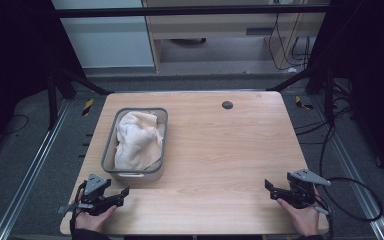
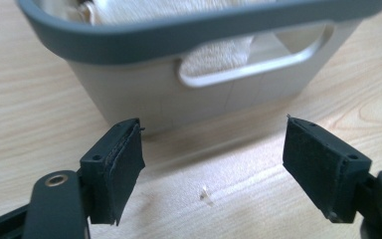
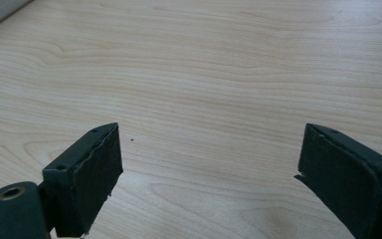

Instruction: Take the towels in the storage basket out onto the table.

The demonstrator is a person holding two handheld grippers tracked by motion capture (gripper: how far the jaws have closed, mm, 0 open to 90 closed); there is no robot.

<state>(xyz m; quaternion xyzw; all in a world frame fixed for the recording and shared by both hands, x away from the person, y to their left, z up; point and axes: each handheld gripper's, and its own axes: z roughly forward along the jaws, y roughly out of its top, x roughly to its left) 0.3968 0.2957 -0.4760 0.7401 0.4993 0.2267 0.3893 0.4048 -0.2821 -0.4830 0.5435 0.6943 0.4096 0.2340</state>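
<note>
A grey plastic basket (image 1: pixel 109 146) stands on the left half of the wooden table, with a crumpled cream towel (image 1: pixel 136 140) lying inside it. My left gripper (image 1: pixel 121 196) rests low at the table's front left corner, just in front of the basket's near end, jaws wide open with nothing between them. In the left gripper view the basket (image 2: pixel 129 84) and its handle slot stand close ahead, with the towel (image 2: pixel 214 52) showing through the slot. My right gripper (image 1: pixel 270 187) sits at the front right, open over bare wood, and its pads (image 3: pixel 87 181) are apart with nothing between them.
A small dark round grommet (image 1: pixel 227 105) is set into the table near its far edge. A black cable (image 1: pixel 352 200) loops off the table's right side. Metal frame rails run along both sides, and the floor beyond holds cabinets and wires.
</note>
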